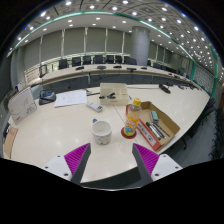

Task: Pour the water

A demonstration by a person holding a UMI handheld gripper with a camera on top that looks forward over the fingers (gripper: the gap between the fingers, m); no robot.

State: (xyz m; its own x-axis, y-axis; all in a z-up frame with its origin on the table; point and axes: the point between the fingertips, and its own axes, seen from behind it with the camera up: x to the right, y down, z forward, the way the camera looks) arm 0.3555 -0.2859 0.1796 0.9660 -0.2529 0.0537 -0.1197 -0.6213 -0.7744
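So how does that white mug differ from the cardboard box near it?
The white mug is round and pale; the cardboard box is brown, flat-sided and larger. The white mug's contents cannot be made out, while the cardboard box holds assorted items. Both rest on the table, beyond the open fingers.

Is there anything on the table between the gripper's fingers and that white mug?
No. In the gripper view the open gripper and the white mug are separated only by bare table; the mug stands just ahead of the fingers.
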